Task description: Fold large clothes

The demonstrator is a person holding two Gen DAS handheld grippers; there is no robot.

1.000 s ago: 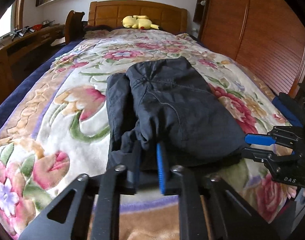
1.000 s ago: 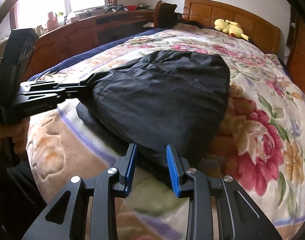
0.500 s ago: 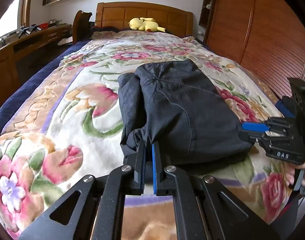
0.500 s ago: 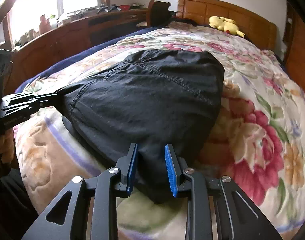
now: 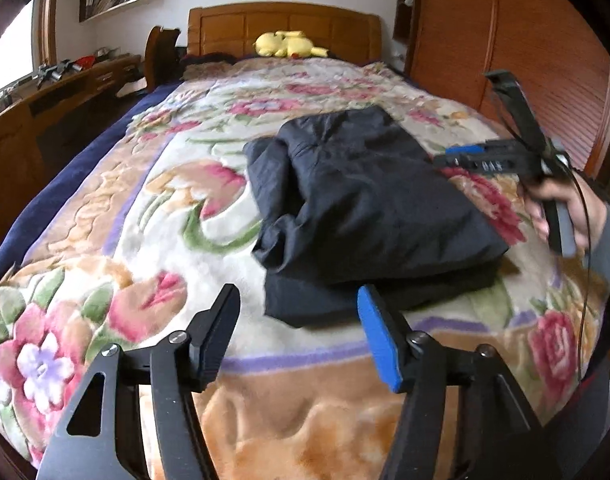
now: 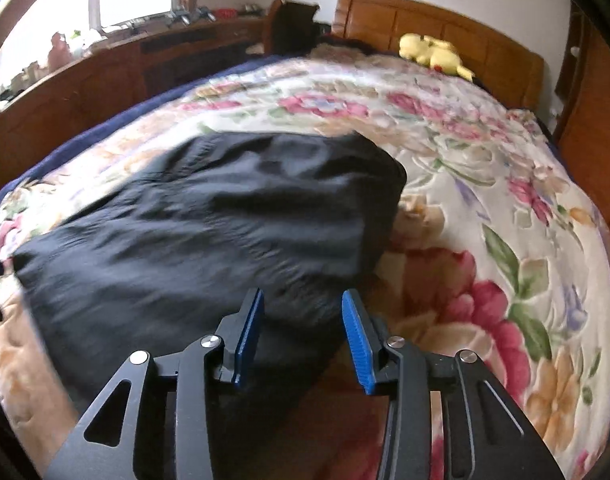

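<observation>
1. Fingers of the left gripper (image 5: 299, 334) were seen spread wide, having just been opening, with nothing pinched between them; the near edge of the dark garment (image 5: 369, 208) lay just beyond the tips, apart from both pads.
2. Fingers of the right gripper (image 6: 303, 338) were partly spread, their jaws having just been opening too. In the right wrist view dark cloth filled the gap, but the picture was blurred, and the pads did not appear to press on it, so the cloth was probably released.
3. The garment was found lying folded in a thick, layered bundle on the floral blanket (image 5: 117, 184) of the bed, toward the near end, well short of the yellow plush toy (image 5: 289, 44) at the headboard.
4. The step in hand was judged to be the release after a fold had been laid down; the bundle looked compact, though its left flank bulged loosely.
5. The next move was judged to call for either a fresh grip on one end for a further fold, or a smoothing of that loose left flank, with both pairs of fingers brought low to the cloth edge.
6. Both grippers were angled downward toward the bed. In the left wrist view the right gripper was held by a hand (image 5: 561, 208) in a grey sleeve at the bundle's right side, its fingers pointing across the cloth.
</observation>
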